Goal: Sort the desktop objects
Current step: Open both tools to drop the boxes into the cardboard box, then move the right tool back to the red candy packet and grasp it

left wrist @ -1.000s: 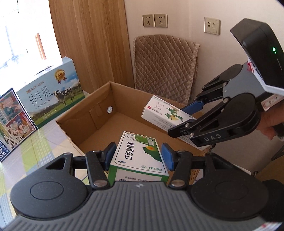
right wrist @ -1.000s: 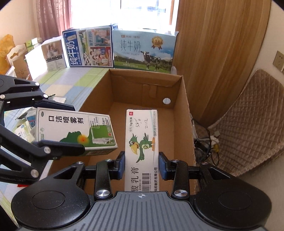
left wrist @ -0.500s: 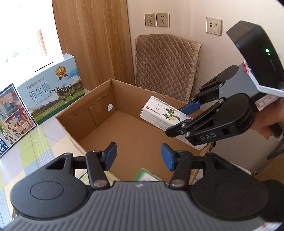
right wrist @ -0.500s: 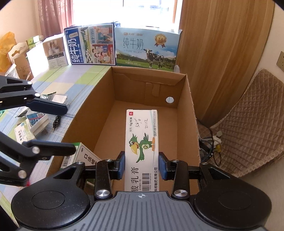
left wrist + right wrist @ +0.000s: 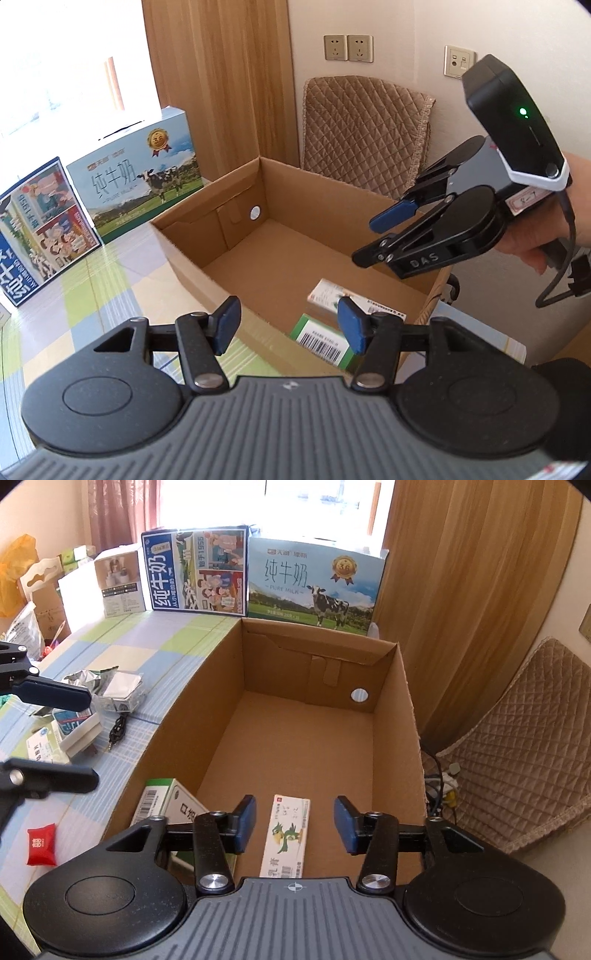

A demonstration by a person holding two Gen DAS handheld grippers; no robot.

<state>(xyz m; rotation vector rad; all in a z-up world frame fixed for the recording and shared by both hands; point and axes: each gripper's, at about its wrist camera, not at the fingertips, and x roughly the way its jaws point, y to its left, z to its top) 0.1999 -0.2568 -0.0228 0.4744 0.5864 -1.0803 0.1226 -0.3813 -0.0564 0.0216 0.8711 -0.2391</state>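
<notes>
Right gripper jaws just opened, parted, grasping nothing; ointment carton lies released on cardboard box floor beside green spray carton; left gripper parted, empty; checked tablecloth alongside.

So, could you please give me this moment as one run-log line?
left gripper: open, empty | right gripper: just opened, empty | white carton, green carton: lying in cardboard box

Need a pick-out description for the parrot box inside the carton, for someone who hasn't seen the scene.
Find the big open brown cardboard carton at the table's edge, in front of the cow-print milk case. On its floor, at the near end, lies a long, narrow white box with a green cartoon parrot. Its neighbour, the green-and-white box, is wider and leans in the corner.
</notes>
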